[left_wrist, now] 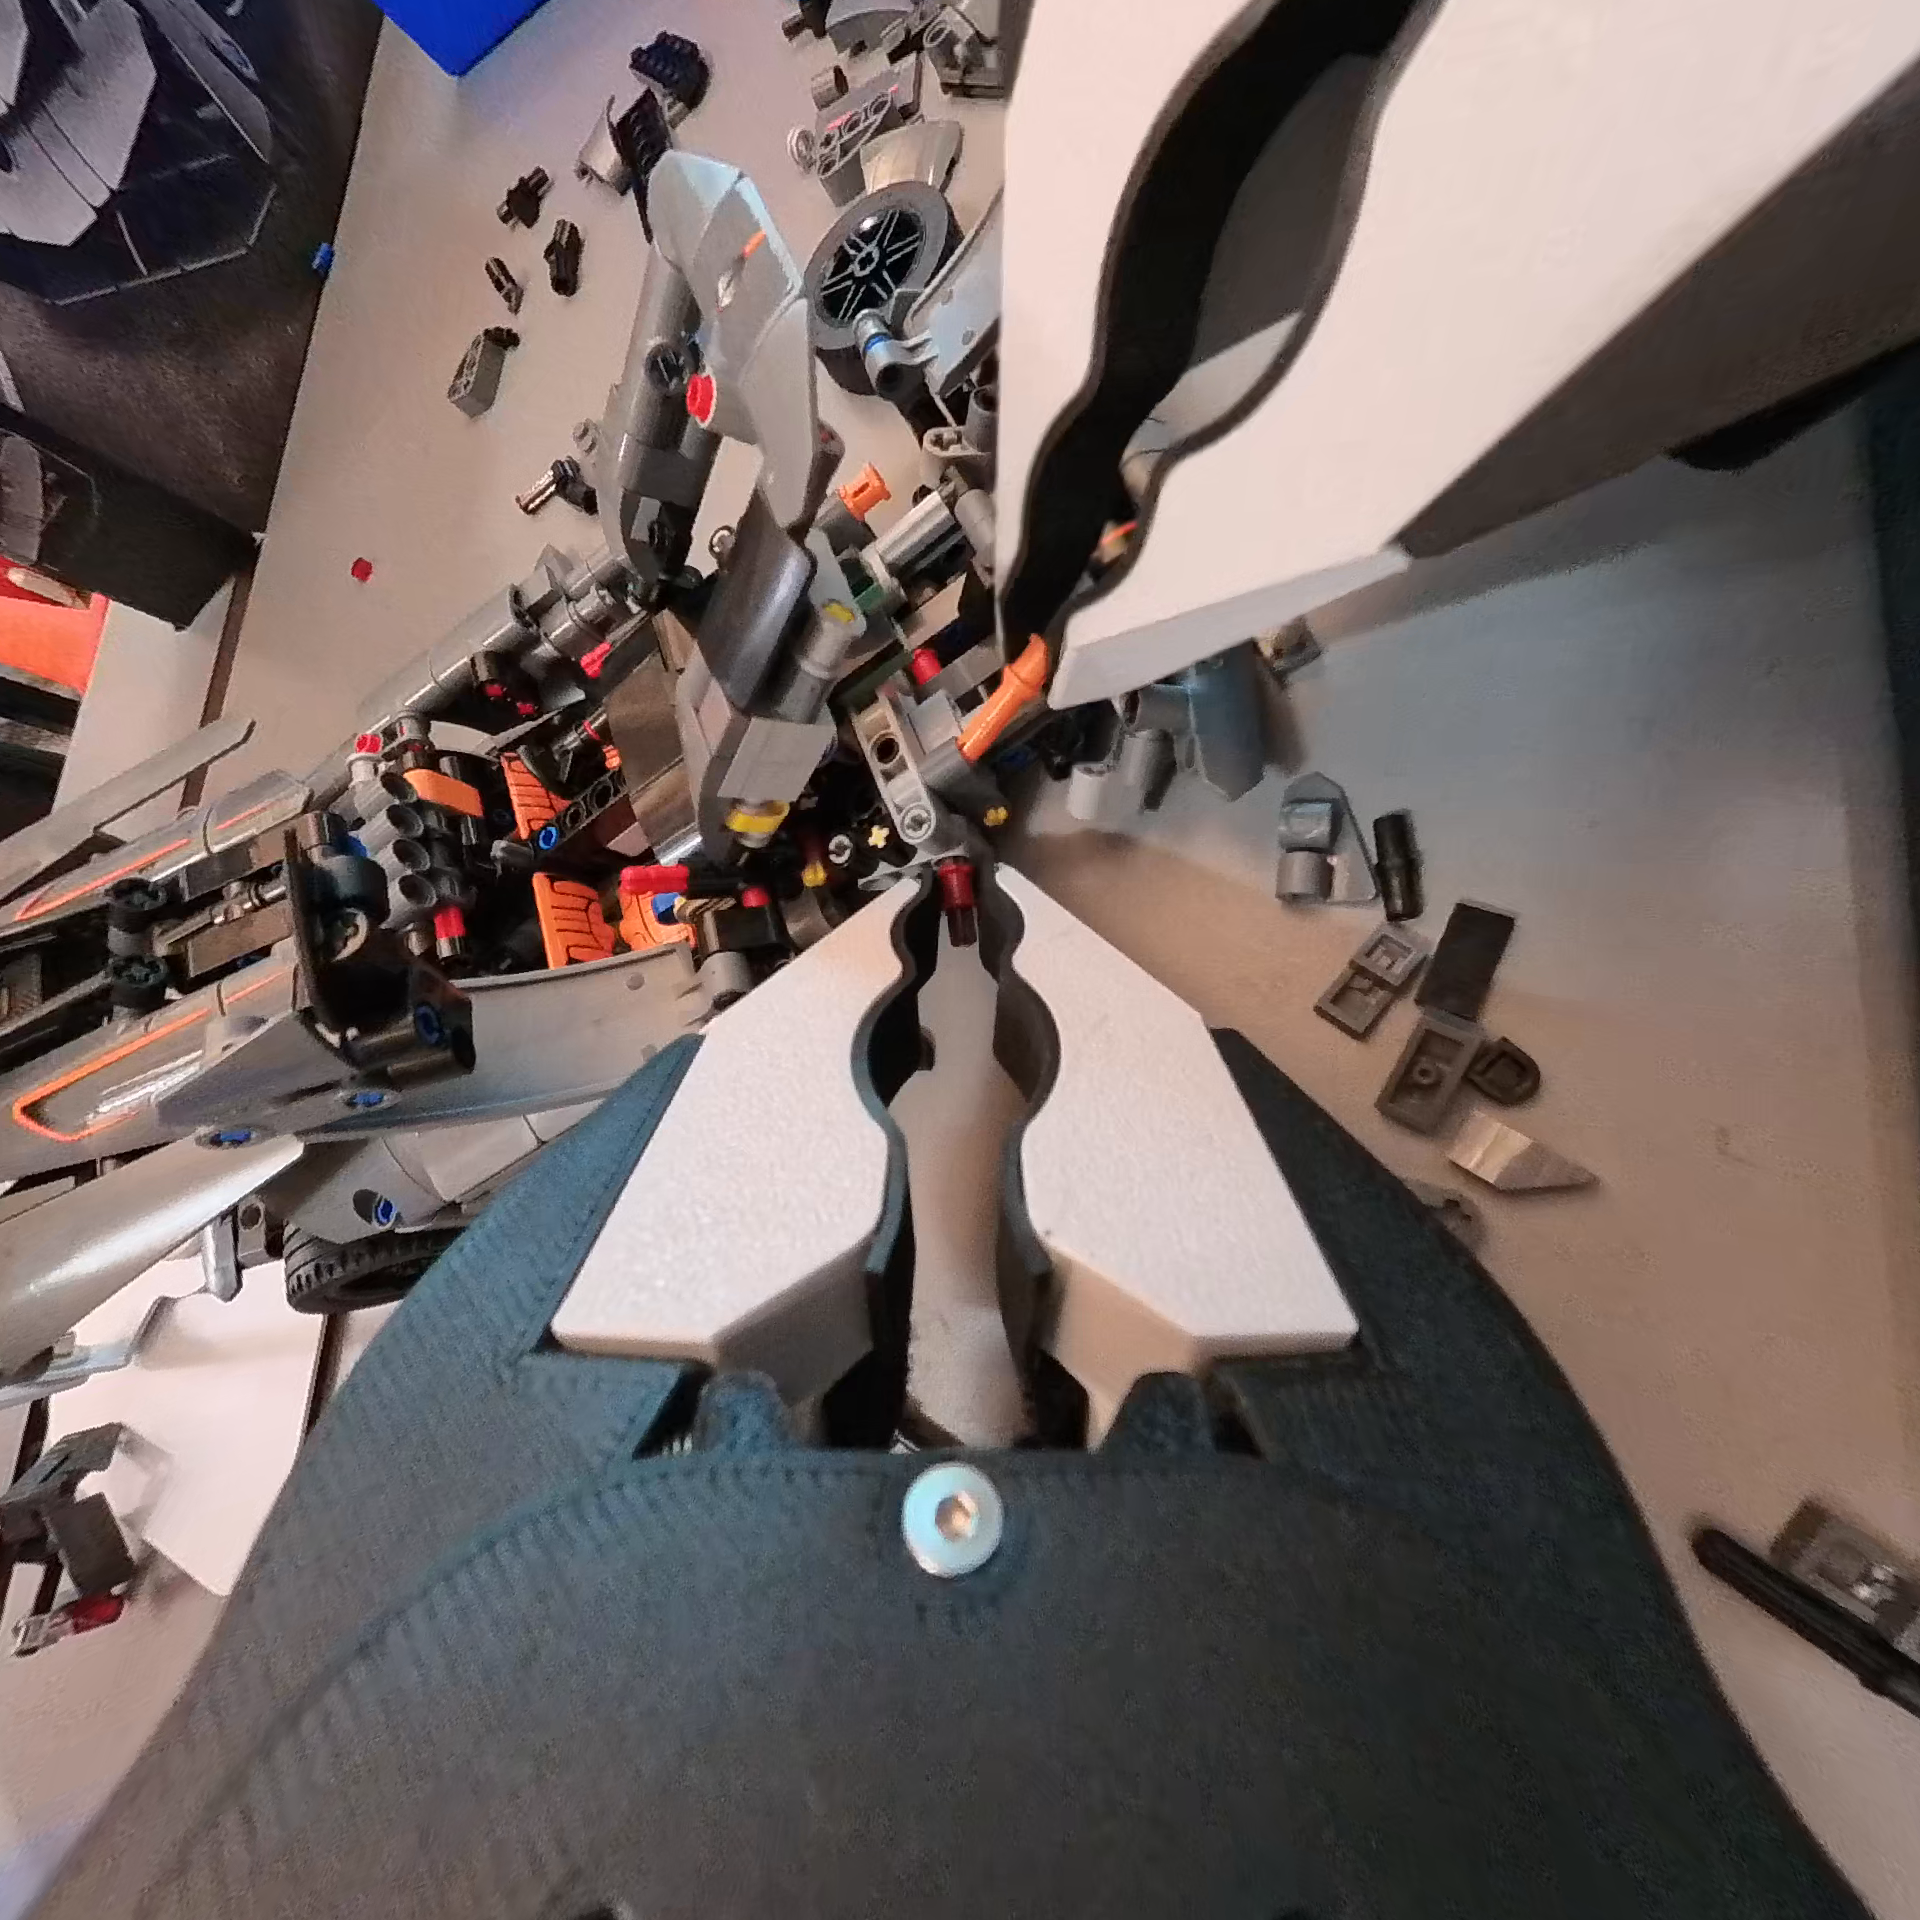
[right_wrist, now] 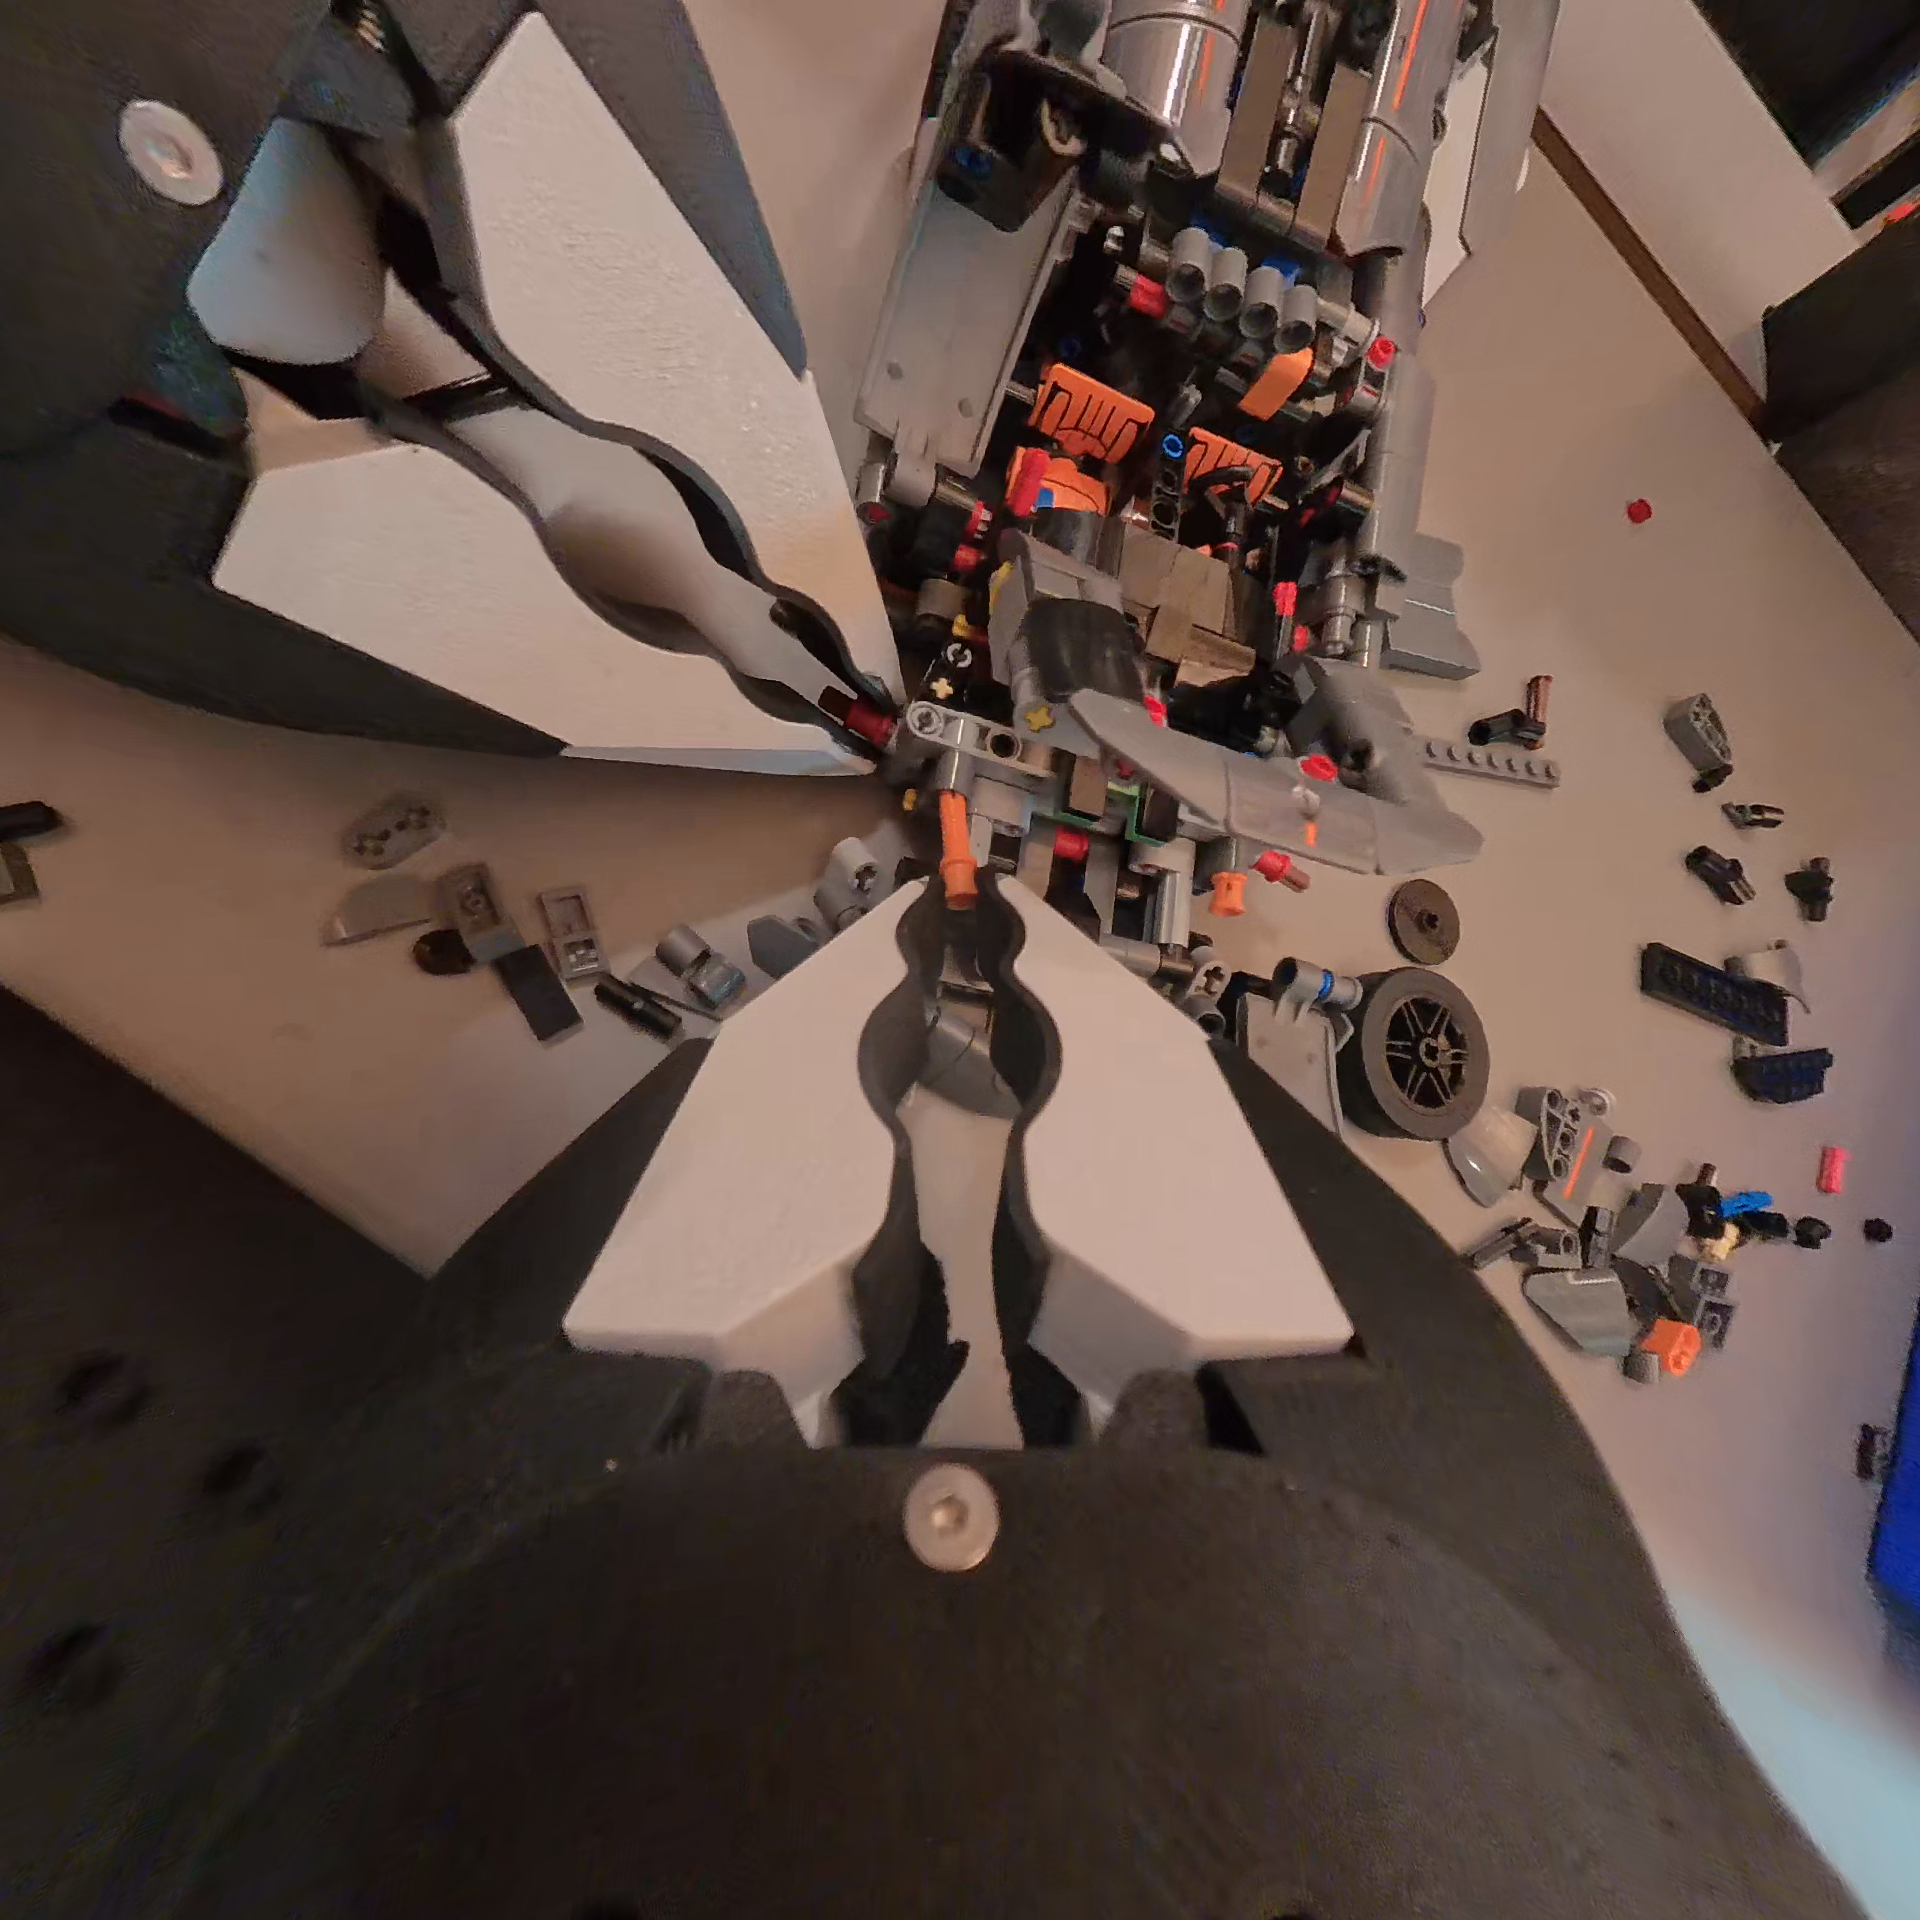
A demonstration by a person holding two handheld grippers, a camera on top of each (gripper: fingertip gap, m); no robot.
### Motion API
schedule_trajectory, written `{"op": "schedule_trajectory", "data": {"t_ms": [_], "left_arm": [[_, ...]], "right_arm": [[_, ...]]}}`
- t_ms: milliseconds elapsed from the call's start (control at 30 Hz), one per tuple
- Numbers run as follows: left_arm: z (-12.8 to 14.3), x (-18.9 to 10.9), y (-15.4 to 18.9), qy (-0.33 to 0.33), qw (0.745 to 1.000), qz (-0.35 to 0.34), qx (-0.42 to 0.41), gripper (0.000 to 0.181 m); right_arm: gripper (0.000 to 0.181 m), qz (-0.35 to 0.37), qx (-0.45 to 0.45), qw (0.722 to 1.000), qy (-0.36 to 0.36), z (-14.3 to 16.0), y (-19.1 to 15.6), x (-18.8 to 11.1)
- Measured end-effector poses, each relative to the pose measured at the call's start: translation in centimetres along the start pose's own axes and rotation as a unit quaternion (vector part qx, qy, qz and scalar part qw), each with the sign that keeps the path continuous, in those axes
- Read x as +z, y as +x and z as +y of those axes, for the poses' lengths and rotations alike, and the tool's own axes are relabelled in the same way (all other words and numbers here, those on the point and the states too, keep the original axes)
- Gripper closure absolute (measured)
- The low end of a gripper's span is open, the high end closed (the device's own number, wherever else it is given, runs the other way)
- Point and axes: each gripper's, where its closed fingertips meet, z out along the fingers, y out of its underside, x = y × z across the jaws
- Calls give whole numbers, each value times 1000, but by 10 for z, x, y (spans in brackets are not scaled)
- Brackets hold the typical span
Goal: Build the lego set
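Lego pieces joined into a long grey, black and orange car model [right_wrist: 1164,436] are seen lying on the pale table [right_wrist: 260,748], with loose grey and black bricks scattered on both sides and a black spoked wheel [right_wrist: 1425,1051] lying near the model's front end. A dark red pin [left_wrist: 956,902] at the model's front is clamped between the nearly closed tips of the left gripper [left_wrist: 958,896]. An orange axle pin [right_wrist: 954,844], projecting from a grey connector on the model, is pinched at its end by the right gripper [right_wrist: 958,896], whose fingers are likewise almost closed.
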Motion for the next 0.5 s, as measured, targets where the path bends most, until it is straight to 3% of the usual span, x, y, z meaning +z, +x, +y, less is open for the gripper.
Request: {"op": "schedule_trajectory", "data": {"t_ms": [267,500], "left_arm": [[0,0,1,0,1000,3,-3,177],[0,0,1,0,1000,4,-5,177]], "right_arm": [[179,-1,-53,999,4,1,-3,0],[179,-48,-21,999,10,1,-5,1]]}}
